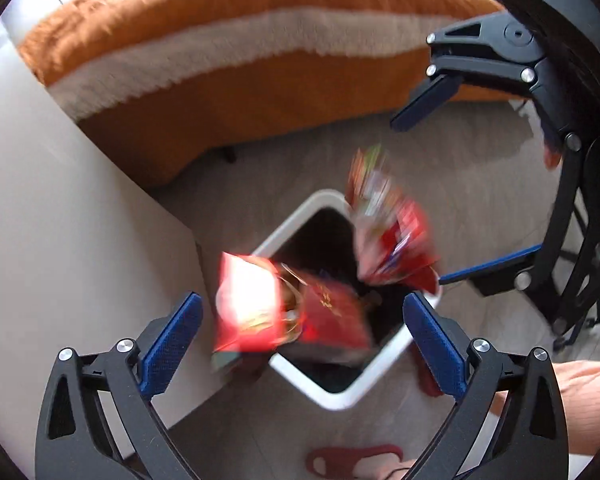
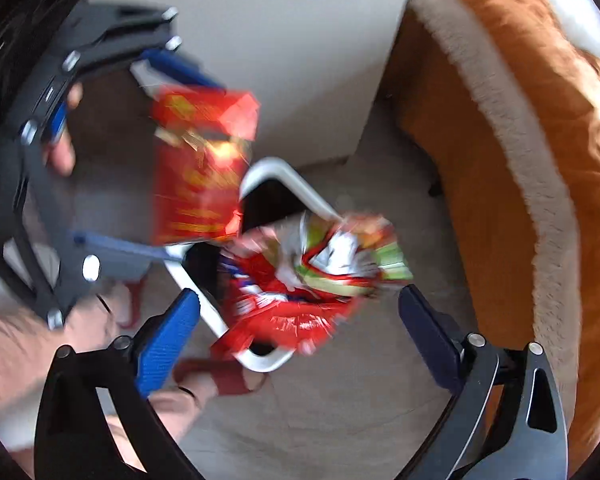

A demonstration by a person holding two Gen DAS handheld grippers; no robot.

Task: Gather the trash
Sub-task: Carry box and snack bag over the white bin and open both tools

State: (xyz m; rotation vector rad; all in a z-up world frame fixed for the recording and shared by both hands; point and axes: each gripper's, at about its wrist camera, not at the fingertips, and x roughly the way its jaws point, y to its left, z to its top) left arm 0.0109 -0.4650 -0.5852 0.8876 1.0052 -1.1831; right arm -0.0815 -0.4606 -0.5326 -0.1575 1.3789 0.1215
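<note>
A white square trash bin (image 1: 340,398) with a dark inside stands on the floor below both grippers; it also shows in the right wrist view (image 2: 300,190). My left gripper (image 1: 302,330) is open, and a red snack bag (image 1: 284,312) hangs blurred in the air between its fingers, over the bin's rim. My right gripper (image 2: 300,318) is open, and a red, white and green snack wrapper (image 2: 312,280) is blurred in mid-air over the bin. The same wrapper shows in the left wrist view (image 1: 388,224), and the red bag in the right wrist view (image 2: 200,168).
An orange and cream blanket (image 1: 228,52) covers furniture behind the bin. A pale cabinet or table side (image 1: 60,240) stands left of the bin. A red slipper (image 1: 352,460) and the person's foot lie on the grey floor (image 1: 480,184).
</note>
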